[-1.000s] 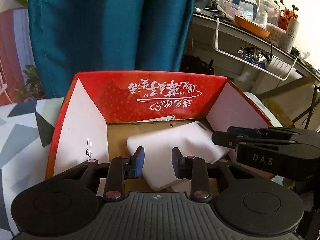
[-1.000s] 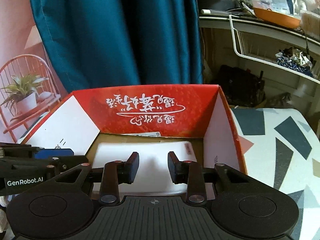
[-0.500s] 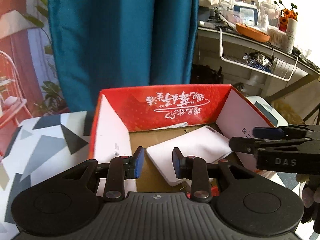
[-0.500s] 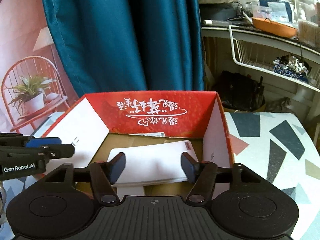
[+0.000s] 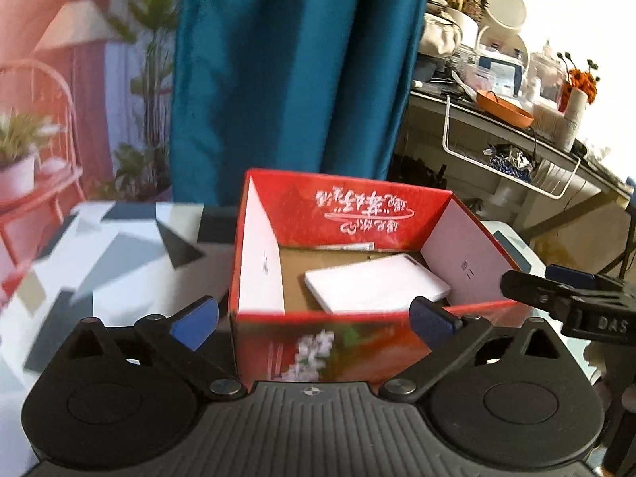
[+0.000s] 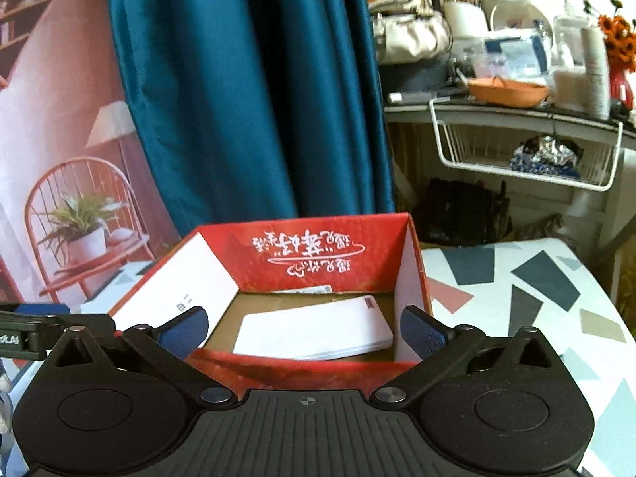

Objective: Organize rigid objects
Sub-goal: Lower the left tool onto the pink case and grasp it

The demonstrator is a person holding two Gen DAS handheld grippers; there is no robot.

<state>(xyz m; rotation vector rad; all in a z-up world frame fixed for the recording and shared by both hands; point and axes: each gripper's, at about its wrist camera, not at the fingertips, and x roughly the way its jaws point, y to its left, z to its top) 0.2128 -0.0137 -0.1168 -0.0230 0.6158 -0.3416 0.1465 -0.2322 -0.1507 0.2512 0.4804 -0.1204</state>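
A red cardboard box (image 5: 346, 214) sits open-topped on the patterned bench (image 5: 99, 262), and inside it, on the brown floor toward the right wall, lies a flat white slab (image 5: 375, 284) about the shape of a thin book or power bank. A slim white pen-like stick (image 5: 346, 246) rests along the foot of the far wall.

The left gripper (image 5: 314, 320) hangs at the near wall of the box with its blue pads spread wide, holding nothing. The right gripper (image 6: 304, 328) is the same: jaws well apart, empty, facing the near rim, with the slab (image 6: 314, 332) just beyond it.

The slab looks stiff and smooth, probably light, with rounded edges that could slip under the pads. It lies flat, so there is little to bite on from above; I'd guess the best hold is across its short width at one end, or by tipping up a long edge first. The box walls look thin and would flex if pinched, so the corners or a rim near a fold seem the firmer places to grip.
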